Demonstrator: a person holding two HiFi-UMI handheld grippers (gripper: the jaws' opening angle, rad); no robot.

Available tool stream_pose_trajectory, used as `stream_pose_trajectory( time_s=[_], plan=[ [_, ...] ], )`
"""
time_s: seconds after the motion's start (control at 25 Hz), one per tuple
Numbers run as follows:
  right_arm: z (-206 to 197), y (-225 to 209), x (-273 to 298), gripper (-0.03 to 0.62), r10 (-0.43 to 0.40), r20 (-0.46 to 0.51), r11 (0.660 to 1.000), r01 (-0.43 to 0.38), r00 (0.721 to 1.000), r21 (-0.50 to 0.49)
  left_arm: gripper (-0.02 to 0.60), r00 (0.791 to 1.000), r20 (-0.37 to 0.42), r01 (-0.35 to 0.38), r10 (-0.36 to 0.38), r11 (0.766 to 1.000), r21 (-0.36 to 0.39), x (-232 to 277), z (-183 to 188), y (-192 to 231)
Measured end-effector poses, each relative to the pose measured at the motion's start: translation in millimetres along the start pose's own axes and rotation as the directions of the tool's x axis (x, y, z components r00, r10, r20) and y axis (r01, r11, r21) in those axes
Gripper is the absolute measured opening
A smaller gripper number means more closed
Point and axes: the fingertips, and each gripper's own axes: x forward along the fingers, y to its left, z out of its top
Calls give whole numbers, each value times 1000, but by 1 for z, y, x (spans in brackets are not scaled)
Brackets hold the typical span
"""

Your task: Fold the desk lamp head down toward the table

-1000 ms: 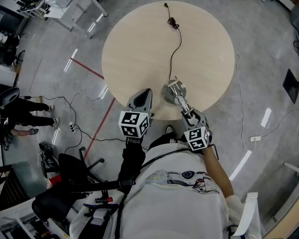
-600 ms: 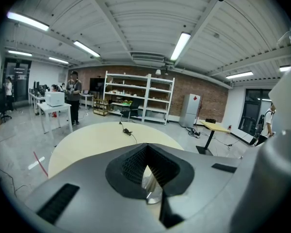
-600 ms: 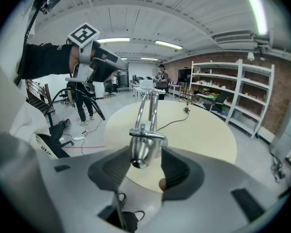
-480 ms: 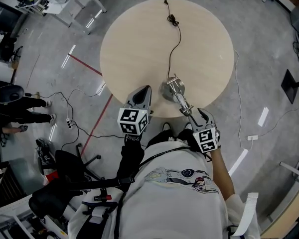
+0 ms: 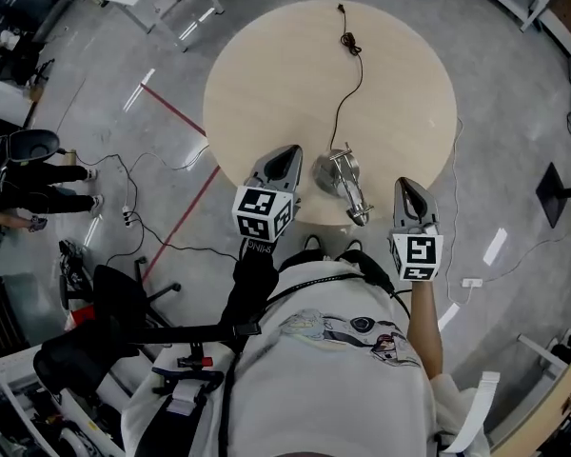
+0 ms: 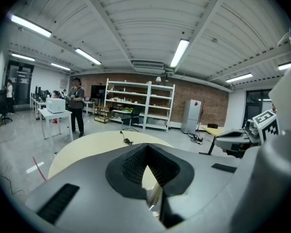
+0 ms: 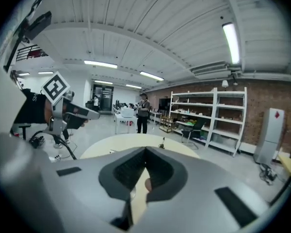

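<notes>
The lamp (image 5: pixel 343 181) stands at the 6 o'clock edge of the round table (image 5: pixel 266 84), its round base on the wood and its metal arm slanting out toward 5 o'clock, so that the far end reaches past the rim. From above I cannot tell how low the head sits. A dark cord (image 5: pixel 335 103) runs from the base toward 12 o'clock and ends near the far rim. Neither gripper touches the lamp, which lies between the two of them and clear of both. The left gripper (image 5: pixel 287 152) hangs at the lamp's 9 o'clock, just beside the base, with its tips over the table edge and pointing toward 12. In its own view the jaws are pressed together with nothing gripped; only pale tabletop shows through the notch above them. The right gripper (image 5: pixel 405 187) sits out at the lamp's 3 o'clock, off the table and well apart from the arm, also pointing toward 12. Its jaws have just been closing and now meet tip to tip on nothing — the right gripper view shows only tabletop past them. Each gripper shows at the side of the other's view: the right gripper (image 6: pixel 242 141) at 3 o'clock in the left gripper view, and the left gripper (image 7: pixel 70 111) at 9 o'clock in the right gripper view.
</notes>
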Motion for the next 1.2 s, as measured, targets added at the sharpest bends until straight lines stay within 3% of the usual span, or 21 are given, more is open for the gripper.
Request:
stream_pose_trajectory(
  time_s=[0.32, 0.56, 1.2],
  plan=[
    [62, 7, 20, 6, 10, 136, 999, -17, 991, 47, 2, 998, 59, -25, 24, 1000, 8, -1, 24, 12],
    [92, 10, 35, 6, 22, 195, 998, -33, 981, 52, 2, 989, 149, -23, 19, 999, 23, -4, 49, 18],
    [107, 6, 42, 5, 5, 226, 998, -19, 974, 62, 2, 987, 161, -38, 27, 997, 61, -4, 56, 23]
  ],
)
